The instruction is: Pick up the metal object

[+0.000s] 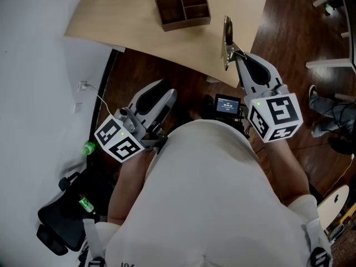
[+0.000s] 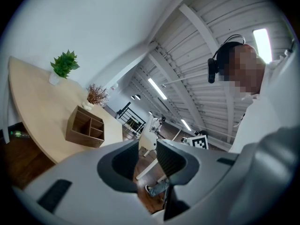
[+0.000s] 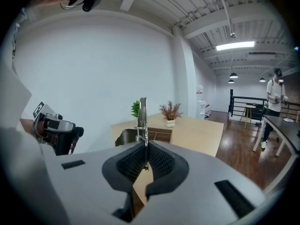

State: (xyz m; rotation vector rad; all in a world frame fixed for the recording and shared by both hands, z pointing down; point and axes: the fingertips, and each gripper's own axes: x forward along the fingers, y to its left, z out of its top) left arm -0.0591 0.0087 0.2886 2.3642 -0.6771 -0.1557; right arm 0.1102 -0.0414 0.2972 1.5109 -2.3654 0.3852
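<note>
The metal object [image 1: 227, 40], a slim shiny tool with a hinge, stands upright between the jaws of my right gripper [image 1: 236, 55], which is shut on its lower end over the near edge of the wooden table [image 1: 122, 15]. In the right gripper view the metal object [image 3: 142, 118] rises straight up from the closed black pads [image 3: 157, 161]. My left gripper [image 1: 158, 93] hangs lower, left of my body and off the table, above the dark floor. In its own view the left gripper [image 2: 147, 158] is open with nothing between its jaws.
A brown wooden organizer [image 1: 186, 22] with compartments sits at the table's far side. A green plant [image 2: 64, 64] and a dried plant [image 2: 97, 95] stand on the table's far end. A small screen device [image 1: 227, 104] is at my chest. A black chair [image 1: 67, 216] sits lower left.
</note>
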